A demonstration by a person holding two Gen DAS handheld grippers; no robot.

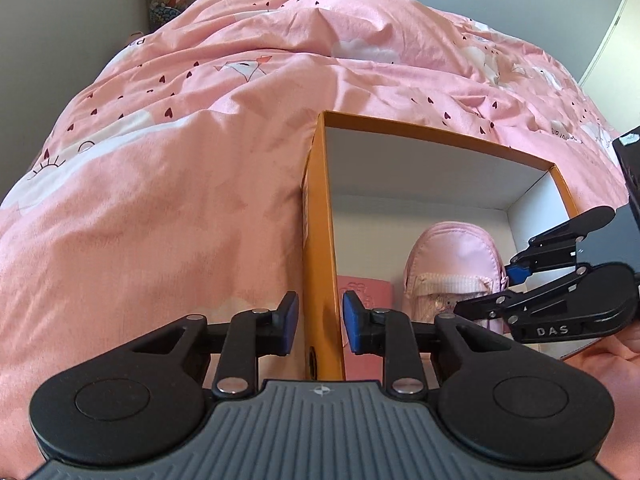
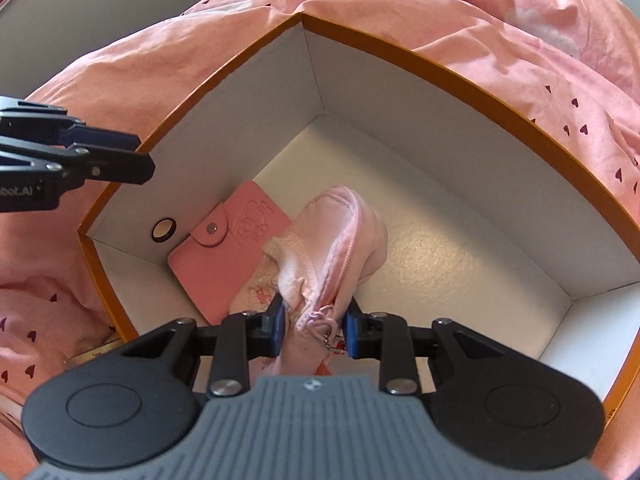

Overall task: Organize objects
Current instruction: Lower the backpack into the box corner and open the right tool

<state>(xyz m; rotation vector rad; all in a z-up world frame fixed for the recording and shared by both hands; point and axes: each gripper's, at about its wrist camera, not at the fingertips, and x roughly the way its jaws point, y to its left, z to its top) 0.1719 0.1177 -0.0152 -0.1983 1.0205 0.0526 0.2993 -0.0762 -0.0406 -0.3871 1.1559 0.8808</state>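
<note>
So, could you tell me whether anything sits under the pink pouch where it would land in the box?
Partly. The right gripper holds the pink zip pouch inside the orange box, and a pink snap wallet lies beneath its left edge. The box floor to the right is bare.

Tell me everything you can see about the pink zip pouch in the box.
The pink pouch is soft, quilted-looking fabric with a pale pink zipper and a small pull with a metal chain. It hangs or leans inside the orange box, clamped near the zipper end by the right gripper. Its lower side overlaps the pink snap wallet. Whether it touches the box floor is unclear.
</note>
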